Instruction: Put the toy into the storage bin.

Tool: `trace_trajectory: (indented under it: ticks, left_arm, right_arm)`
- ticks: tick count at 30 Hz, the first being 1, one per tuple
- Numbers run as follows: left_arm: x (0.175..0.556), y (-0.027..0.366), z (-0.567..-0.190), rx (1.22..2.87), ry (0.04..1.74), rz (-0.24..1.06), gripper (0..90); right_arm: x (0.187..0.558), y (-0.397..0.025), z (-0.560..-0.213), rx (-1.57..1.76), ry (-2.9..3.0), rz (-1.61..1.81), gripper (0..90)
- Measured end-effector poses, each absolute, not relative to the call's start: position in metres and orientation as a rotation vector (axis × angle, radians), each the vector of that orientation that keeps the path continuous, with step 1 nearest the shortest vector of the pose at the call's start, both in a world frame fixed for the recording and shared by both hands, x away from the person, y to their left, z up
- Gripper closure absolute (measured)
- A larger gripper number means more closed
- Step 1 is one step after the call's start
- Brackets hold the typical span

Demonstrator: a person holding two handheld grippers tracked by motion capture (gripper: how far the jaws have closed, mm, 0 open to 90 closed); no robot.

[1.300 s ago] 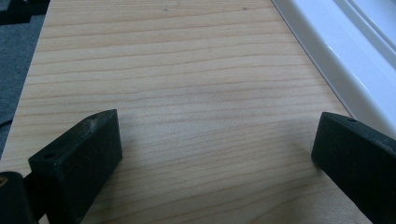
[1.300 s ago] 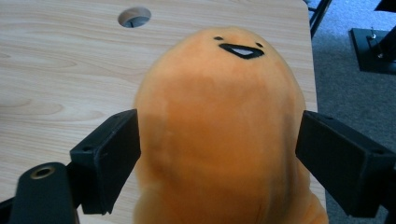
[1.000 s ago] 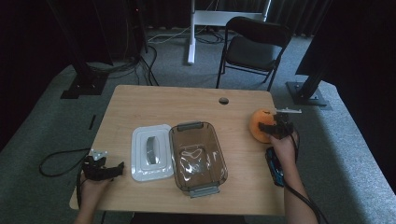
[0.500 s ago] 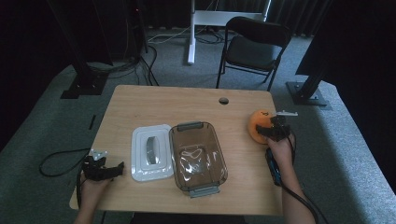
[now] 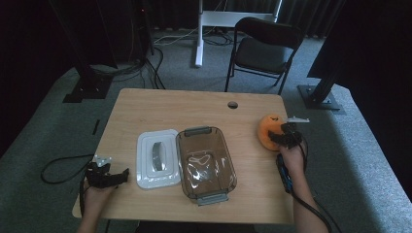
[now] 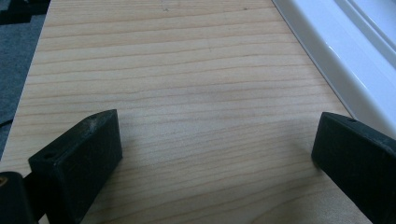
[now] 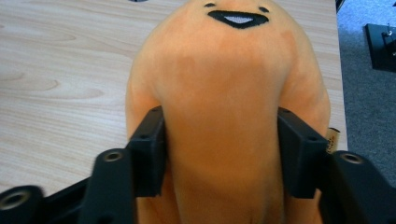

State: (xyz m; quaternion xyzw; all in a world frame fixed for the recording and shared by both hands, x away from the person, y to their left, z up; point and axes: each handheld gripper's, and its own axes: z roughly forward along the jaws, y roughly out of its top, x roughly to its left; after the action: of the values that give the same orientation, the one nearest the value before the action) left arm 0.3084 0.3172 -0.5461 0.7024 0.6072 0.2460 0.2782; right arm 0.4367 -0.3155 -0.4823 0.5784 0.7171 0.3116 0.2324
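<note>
Where the table (image 5: 160,104) meets its near left corner, we find the left gripper (image 5: 112,177) resting low over bare wood, its jaws spread wide with nothing between them. Just to its right lies the white lid (image 5: 156,158), flat on the table, and beside that, touching or nearly so, the clear tub (image 5: 206,162), which stands open; a shiny scrap inside it is too unclear for us to identify.

Further right, near the far right edge of the table, sits the orange plush toy (image 7: 224,93). The right gripper (image 7: 222,144) has its jaws pressed into the toy's two flanks, and the fabric dents inward where the fingers (image 7: 149,144) bear on it, so we read this as a firm hold.

We judge the toy to be light, soft and compressible, not fragile, and unlikely to slip. A grip across the middle of the body, as here, suits it best; the rounded ends would squeeze out.
</note>
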Motion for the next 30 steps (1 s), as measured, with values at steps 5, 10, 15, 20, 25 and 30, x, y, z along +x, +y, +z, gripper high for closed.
trace_trajectory:
  ticks: [5,10,15,20,25,30]
  left_arm:
    - [0.308,0.317,-0.546,1.885,1.630,0.660,2.1]
    - [0.308,0.317,-0.546,1.885,1.630,0.660,2.1]
    - [0.308,0.317,-0.546,1.885,1.630,0.660,2.1]
    - [0.308,0.317,-0.546,1.885,1.630,0.660,2.1]
    - [0.308,0.317,-0.546,1.884,1.630,0.660,2.1]
    - [0.308,0.317,-0.546,1.885,1.630,0.660,2.1]
  right_arm:
    - [0.436,-0.313,-0.478,1.557,1.978,0.817,54.4]
    - [0.434,-0.312,-0.473,1.537,1.971,0.799,59.8]
    - [0.432,-0.311,-0.467,1.514,1.975,0.798,61.8]
    - [0.427,-0.311,-0.456,1.507,1.960,0.837,61.8]
    - [0.420,-0.308,-0.444,1.476,1.964,0.862,61.8]
    - [0.412,-0.303,-0.437,1.444,1.977,0.883,61.8]
